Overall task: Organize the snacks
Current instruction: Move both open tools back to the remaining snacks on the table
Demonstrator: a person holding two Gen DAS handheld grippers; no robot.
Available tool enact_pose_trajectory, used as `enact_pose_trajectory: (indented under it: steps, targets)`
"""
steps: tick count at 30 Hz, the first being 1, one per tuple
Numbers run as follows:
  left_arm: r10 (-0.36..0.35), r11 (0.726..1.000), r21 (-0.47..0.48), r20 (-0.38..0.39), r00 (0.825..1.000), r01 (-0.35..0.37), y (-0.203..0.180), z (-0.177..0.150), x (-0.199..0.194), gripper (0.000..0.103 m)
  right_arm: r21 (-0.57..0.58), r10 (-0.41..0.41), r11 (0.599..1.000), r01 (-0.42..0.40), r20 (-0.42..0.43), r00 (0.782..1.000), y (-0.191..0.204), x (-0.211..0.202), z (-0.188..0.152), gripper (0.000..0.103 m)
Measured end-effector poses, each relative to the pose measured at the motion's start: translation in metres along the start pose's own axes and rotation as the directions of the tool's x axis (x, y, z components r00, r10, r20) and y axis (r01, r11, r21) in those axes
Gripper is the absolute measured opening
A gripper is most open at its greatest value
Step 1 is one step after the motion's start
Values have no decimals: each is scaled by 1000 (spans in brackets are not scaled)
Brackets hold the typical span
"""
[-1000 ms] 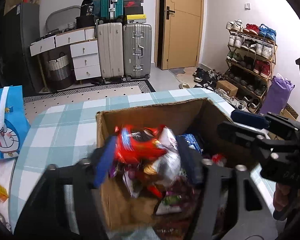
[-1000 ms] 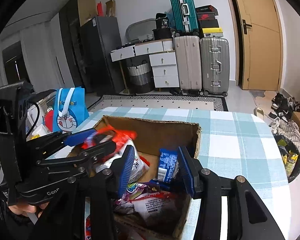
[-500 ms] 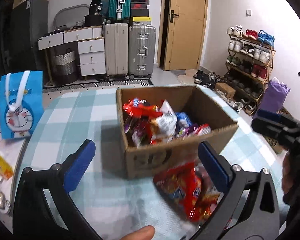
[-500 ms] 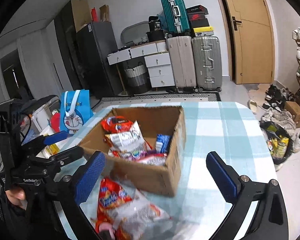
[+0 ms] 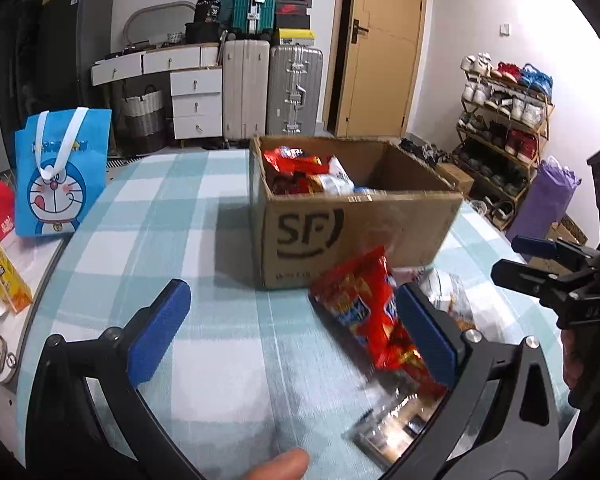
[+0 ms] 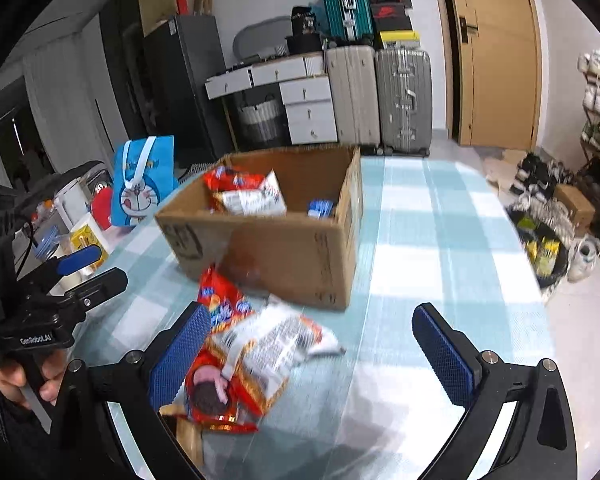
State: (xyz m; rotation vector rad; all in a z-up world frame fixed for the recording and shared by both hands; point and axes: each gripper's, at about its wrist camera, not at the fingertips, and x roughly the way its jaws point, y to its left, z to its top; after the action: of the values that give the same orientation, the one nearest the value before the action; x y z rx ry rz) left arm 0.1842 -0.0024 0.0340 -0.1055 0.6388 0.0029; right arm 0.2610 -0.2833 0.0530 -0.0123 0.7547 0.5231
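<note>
An open cardboard box point(image 5: 352, 236) marked SF stands on the checked tablecloth and holds several snack bags point(image 5: 308, 170); it also shows in the right wrist view point(image 6: 284, 248). Loose snack bags lie on the cloth in front of it: a red bag point(image 5: 364, 308) and a white-and-red bag point(image 6: 272, 344). My left gripper point(image 5: 292, 328) is open and empty above the cloth, its right finger beside the red bag. My right gripper point(image 6: 312, 352) is open and empty, its left finger beside the loose bags.
A blue Doraemon bag point(image 5: 60, 172) stands at the table's left edge with a yellow carton point(image 5: 4, 276) near it. Suitcases point(image 5: 268, 88), drawers and a door are behind the table. A shoe rack point(image 5: 500, 120) stands on the right.
Both grippers have pulled back from the box and opened wide. The snack bags they held over the box now lie on the cloth in front of it.
</note>
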Motion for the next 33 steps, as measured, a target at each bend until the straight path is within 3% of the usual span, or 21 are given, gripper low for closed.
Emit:
enact_pose_trajectory:
  steps: [9, 20, 33]
  targets:
    - [-30, 998, 61, -64, 997, 34, -18, -16, -5, 103, -28, -11, 1000, 10, -50, 999, 9, 0, -18, 103]
    - [-85, 983, 148, -153, 985, 108, -39, -38, -2, 103, -51, -13, 999, 9, -78, 997, 13, 0, -17, 103]
    - [-167, 938, 244, -298, 940, 245, -67, -65, 15, 103, -29, -23, 999, 20, -97, 995, 3, 6, -19, 103]
